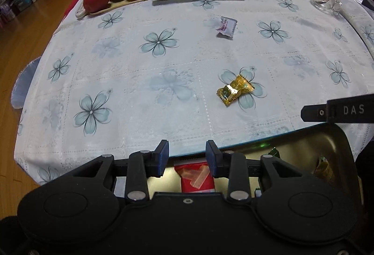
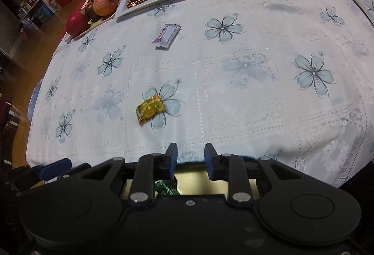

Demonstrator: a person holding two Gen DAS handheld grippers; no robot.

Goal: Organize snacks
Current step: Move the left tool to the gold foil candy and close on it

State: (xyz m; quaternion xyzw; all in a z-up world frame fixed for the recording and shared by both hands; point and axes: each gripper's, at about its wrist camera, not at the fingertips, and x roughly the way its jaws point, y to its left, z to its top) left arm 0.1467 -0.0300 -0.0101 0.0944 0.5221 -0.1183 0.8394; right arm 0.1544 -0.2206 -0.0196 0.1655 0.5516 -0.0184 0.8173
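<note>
While both our claws, left gripper [image 1: 187, 149] and right gripper [image 2: 190, 153], hang parted and empty, we count two snacks: gold candy [image 1: 235, 89], white packet [image 1: 226, 27], on wide bare tablecloth [image 1: 140, 91] near its edge.

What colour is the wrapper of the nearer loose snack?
Gold foil wrapper, clearest in the left wrist view.

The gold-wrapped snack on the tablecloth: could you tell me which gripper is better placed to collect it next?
Probably the right gripper: the gold-wrapped snack lies just left of its line, while for the left gripper it sits further off to the right. Neither gripper holds anything.
</note>
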